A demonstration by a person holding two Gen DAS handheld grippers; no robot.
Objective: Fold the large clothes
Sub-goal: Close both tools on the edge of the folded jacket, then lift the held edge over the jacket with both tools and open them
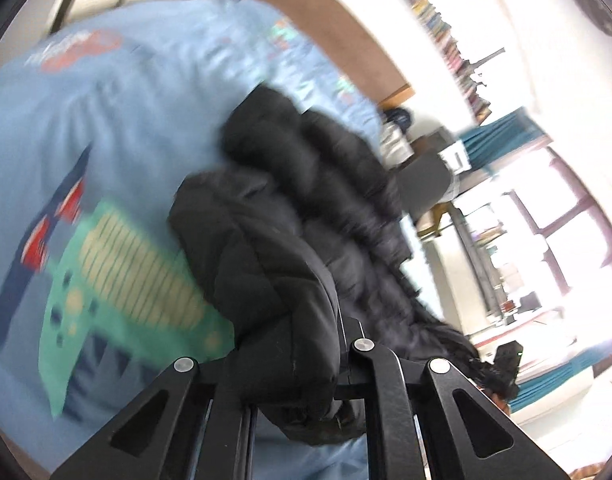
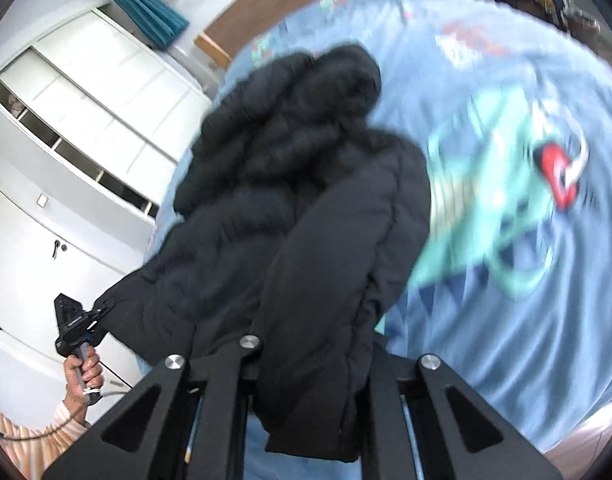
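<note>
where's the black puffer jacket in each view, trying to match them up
Left wrist: black puffer jacket fills the centre, running from the bottom middle up and right, over the bedsheet.
Right wrist: the jacket fills the centre, running from the bottom middle up towards the top.
Shared landmark: the light blue dinosaur-print bedsheet, left of the jacket in the left view, right of it in the right view.

Jacket [image 2: 306,200]: black quilted cloth, puffy, matt with faint sheen. Bed cover [image 1: 126,128]: light blue printed cloth, soft, lightly creased. Left gripper [image 1: 341,408]: matt black plastic links, shiny metal pivot pins. Wardrobe [image 2: 66,128]: smooth white panels. Sleeve [image 2: 38,436]: striped knit.
</note>
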